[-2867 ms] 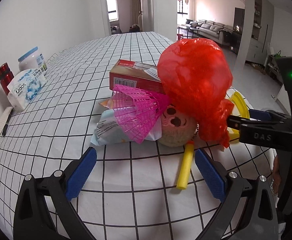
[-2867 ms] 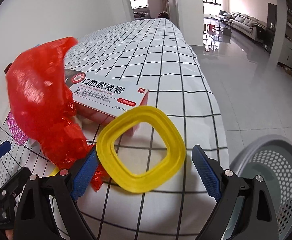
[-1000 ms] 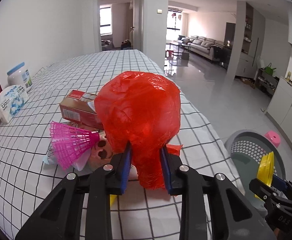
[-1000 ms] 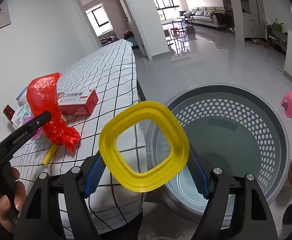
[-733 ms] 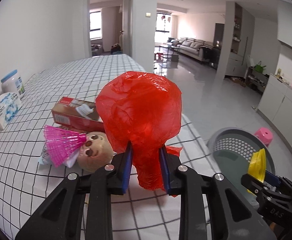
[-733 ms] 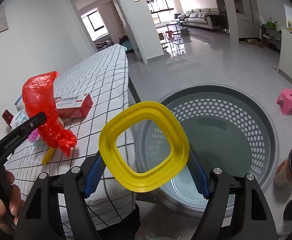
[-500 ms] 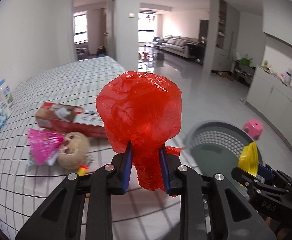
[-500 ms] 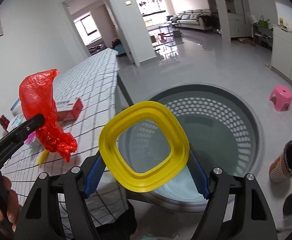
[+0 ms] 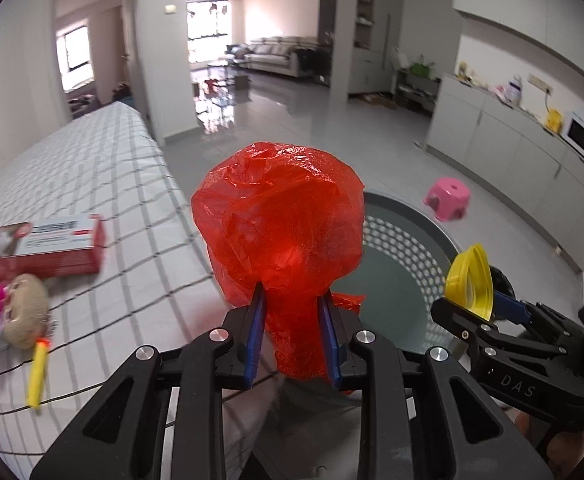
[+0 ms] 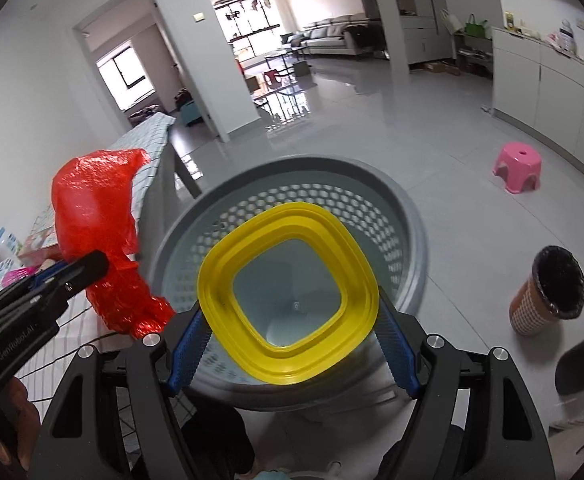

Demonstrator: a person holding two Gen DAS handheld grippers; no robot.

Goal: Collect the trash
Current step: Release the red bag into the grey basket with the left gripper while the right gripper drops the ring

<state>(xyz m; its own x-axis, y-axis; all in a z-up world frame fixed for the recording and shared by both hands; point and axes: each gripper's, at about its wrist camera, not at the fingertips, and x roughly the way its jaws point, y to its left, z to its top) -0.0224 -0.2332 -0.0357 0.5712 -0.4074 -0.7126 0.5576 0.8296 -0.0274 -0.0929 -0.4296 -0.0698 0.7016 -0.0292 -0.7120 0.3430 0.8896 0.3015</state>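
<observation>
In the left wrist view, our left gripper pinches the crumpled red plastic bag at its thin neck; it seems light and soft.

In the right wrist view, our right gripper clamps the stiff yellow plastic ring by its outer edges, above the grey perforated basket.

Crumpled red plastic bag and yellow ring above grey basket.

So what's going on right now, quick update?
Left gripper shut on red plastic bag. Right gripper shut on yellow ring, above grey basket. Nothing in the way.
</observation>
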